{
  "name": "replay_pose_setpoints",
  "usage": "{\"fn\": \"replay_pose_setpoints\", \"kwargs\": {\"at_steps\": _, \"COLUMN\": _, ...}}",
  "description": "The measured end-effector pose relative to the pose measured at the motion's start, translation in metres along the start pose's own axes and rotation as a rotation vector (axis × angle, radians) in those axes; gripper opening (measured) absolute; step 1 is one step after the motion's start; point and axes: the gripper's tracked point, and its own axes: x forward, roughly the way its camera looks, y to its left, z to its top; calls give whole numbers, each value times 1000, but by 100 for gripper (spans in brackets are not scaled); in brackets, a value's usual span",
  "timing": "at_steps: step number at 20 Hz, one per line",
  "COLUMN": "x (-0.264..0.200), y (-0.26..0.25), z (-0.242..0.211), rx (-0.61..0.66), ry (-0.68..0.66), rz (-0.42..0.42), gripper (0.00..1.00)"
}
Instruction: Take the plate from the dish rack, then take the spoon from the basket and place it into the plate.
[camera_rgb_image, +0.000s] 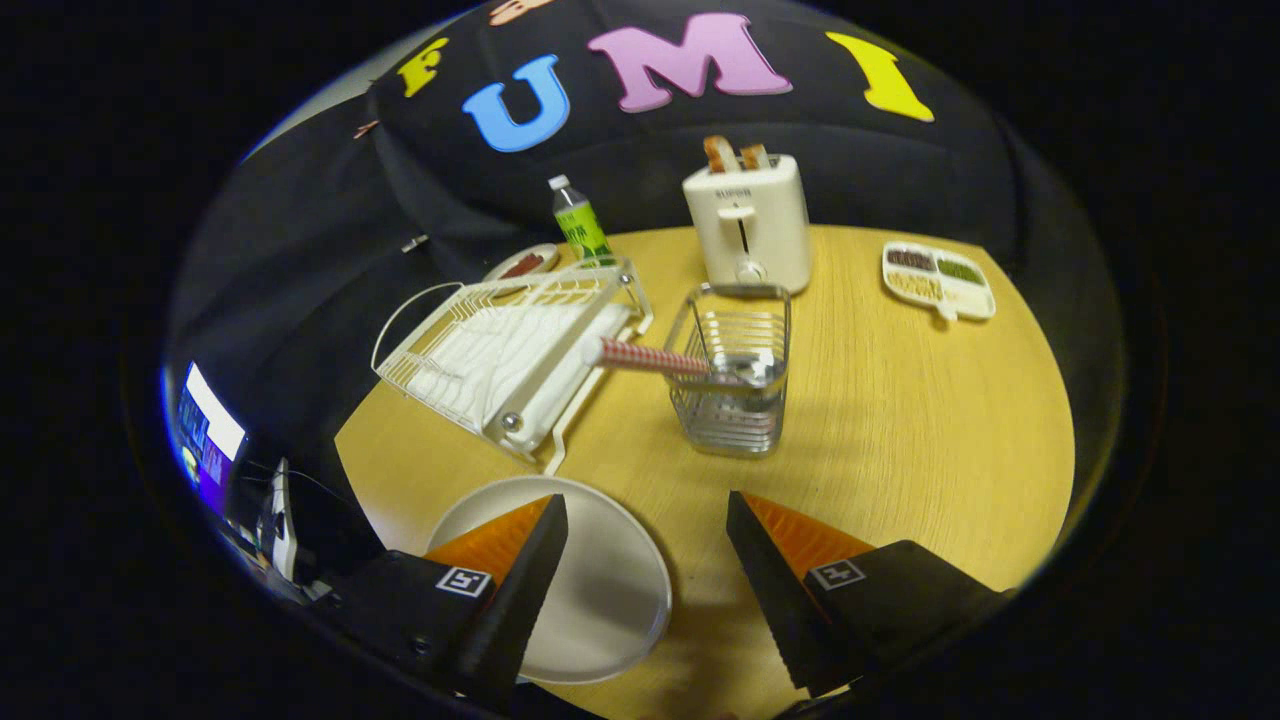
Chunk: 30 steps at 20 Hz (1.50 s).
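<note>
The white plate (600, 590) lies flat on the wooden table, partly under my left finger (520, 560). My gripper (648, 512) is open with nothing between its fingers. Beyond the fingers stands the wire basket (735, 370). The spoon (650, 357) rests in it, its red-and-white handle leaning out over the rim toward the dish rack, its bowl down inside the basket. The white wire dish rack (510, 350) sits to the left of the basket with no dishes in it.
A white toaster (750, 225) with bread stands behind the basket. A green bottle (580, 225) and a small dish (525, 262) are behind the rack. A divided snack tray (938, 280) lies at the far right. Bare tabletop (920, 420) stretches right of the basket.
</note>
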Motion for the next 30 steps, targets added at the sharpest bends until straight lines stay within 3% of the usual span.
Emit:
{"fn": "replay_pose_setpoints", "kwargs": {"at_steps": 3, "x": -5, "y": 7, "z": 41, "rx": -107, "ry": -109, "rz": -25, "gripper": 99}}
{"fn": "replay_pose_setpoints", "kwargs": {"at_steps": 8, "x": 9, "y": 26, "z": 82, "rx": -223, "ry": -189, "rz": 4, "gripper": 99}}
{"fn": "replay_pose_setpoints", "kwargs": {"at_steps": 15, "x": 64, "y": 3, "z": 77, "rx": -329, "ry": -198, "rz": -64, "gripper": 99}}
{"fn": "replay_pose_setpoints", "kwargs": {"at_steps": 19, "x": 80, "y": -9, "z": 68, "rx": -330, "ry": -183, "rz": -82, "gripper": 85}}
{"fn": "replay_pose_setpoints", "kwargs": {"at_steps": 23, "x": 84, "y": -14, "z": 72, "rx": -317, "ry": -195, "rz": -92, "gripper": 79}}
{"fn": "replay_pose_setpoints", "kwargs": {"at_steps": 28, "x": 81, "y": -19, "z": 71, "rx": -289, "ry": -182, "rz": -127, "gripper": 51}}
{"fn": "replay_pose_setpoints", "kwargs": {"at_steps": 30, "x": 75, "y": -24, "z": 75, "rx": -274, "ry": -185, "rz": -143, "gripper": 50}}
